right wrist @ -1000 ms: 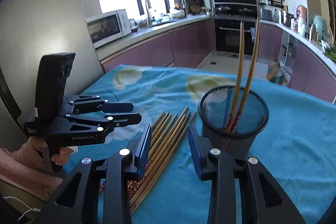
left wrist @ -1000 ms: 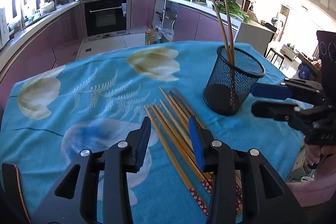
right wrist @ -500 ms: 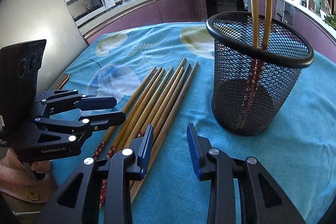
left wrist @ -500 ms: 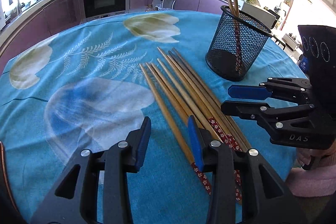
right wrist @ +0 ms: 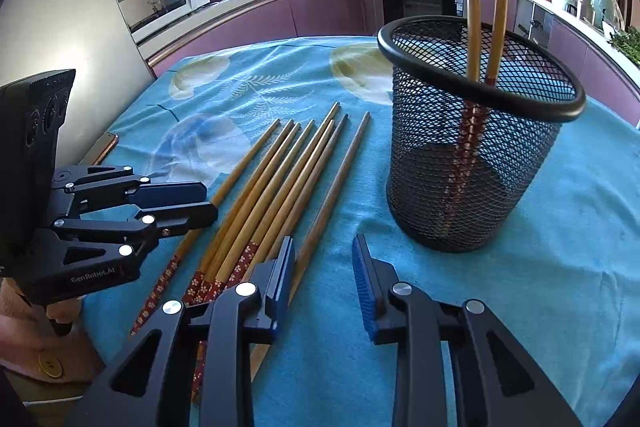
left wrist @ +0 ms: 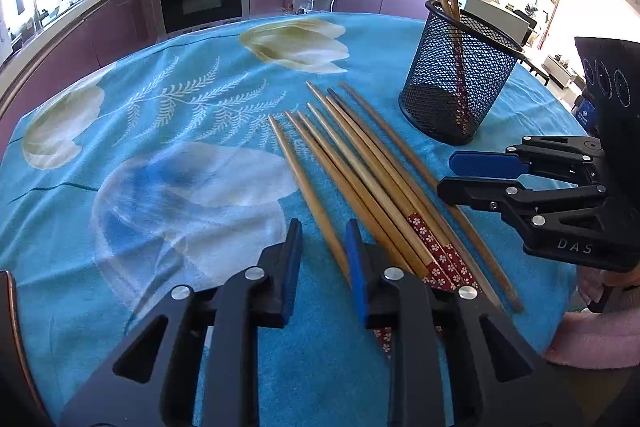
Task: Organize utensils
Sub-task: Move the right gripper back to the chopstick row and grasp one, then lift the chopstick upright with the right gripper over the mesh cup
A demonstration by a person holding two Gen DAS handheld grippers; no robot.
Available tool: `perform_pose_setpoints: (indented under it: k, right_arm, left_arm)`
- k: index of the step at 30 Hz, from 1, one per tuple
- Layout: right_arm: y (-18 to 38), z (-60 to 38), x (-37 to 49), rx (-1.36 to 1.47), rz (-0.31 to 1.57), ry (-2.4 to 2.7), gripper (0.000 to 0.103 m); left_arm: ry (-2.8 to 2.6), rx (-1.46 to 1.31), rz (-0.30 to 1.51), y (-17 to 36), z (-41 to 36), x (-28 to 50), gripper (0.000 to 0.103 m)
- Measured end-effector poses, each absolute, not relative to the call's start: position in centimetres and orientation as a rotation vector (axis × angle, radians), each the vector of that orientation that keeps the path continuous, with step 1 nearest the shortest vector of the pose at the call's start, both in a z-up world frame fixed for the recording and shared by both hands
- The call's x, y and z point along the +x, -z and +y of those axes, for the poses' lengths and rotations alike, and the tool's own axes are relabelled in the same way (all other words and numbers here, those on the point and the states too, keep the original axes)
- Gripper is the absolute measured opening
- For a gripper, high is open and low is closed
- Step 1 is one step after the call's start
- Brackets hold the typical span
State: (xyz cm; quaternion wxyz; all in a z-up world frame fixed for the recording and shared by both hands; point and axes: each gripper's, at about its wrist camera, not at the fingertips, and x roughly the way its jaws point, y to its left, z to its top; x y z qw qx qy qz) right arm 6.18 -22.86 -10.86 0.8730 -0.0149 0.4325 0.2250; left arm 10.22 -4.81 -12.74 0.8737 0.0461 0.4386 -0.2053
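Lying side by side on a blue flowered tablecloth (left wrist: 168, 131), a row of wooden chopsticks (left wrist: 360, 183) stretches away from both grippers, thin tips at the far end and red flower-patterned ends nearest them. From the left wrist view, the left gripper (left wrist: 322, 247) sits low over the near end of the row; its jaws are closing, and the outermost chopstick (left wrist: 308, 187) on its side runs up into the gap between the blue pads, though the pads do not yet press on it. The remaining sticks lie just to the right of that gripper's right finger, some passing under it. The right gripper (left wrist: 460, 175) comes in from the right of this view, its fingers stacked one above the other over the far side of the row. From the right wrist view, the right gripper (right wrist: 324, 267) is also closing, with a gap showing between its pads; the lone dark chopstick (right wrist: 336, 187) at the edge of the row runs along its left finger and slips beneath it, and whether it sits in the gap I cannot tell. Ahead and to the right of this gripper stands a black mesh cup (right wrist: 476, 163), upright, with two chopsticks (right wrist: 484, 7) leaning inside it, red ends down. The left gripper (right wrist: 210, 199) shows at the left, held by a hand (right wrist: 24, 323).
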Motion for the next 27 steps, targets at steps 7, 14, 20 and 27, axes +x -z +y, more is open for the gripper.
perform_pose_setpoints:
  k: [7,14,20,27]
  right_arm:
    - [11.2,-21.6,6.8,-0.077,0.891,-0.431,0.028]
    - [11.4,-21.5,7.2,-0.059,0.869,-0.393,0.023]
    - [11.3,-22.1,7.3,0.012,0.879,-0.408,0.01]
    - [10.9,-23.1,7.2,0.067,0.871,-0.395,0.006]
  left_arm:
    - [0.416,0.099,0.913,12.9,-4.7,10.5,0.024]
    - [0.387,0.115,0.909,12.9,-5.1,11.1,0.017]
    - [0.369,0.077,0.909,13.0,-4.7,11.0,0.01]
    - [0.357,0.04,0.904,12.7,-4.0,10.6,0.008]
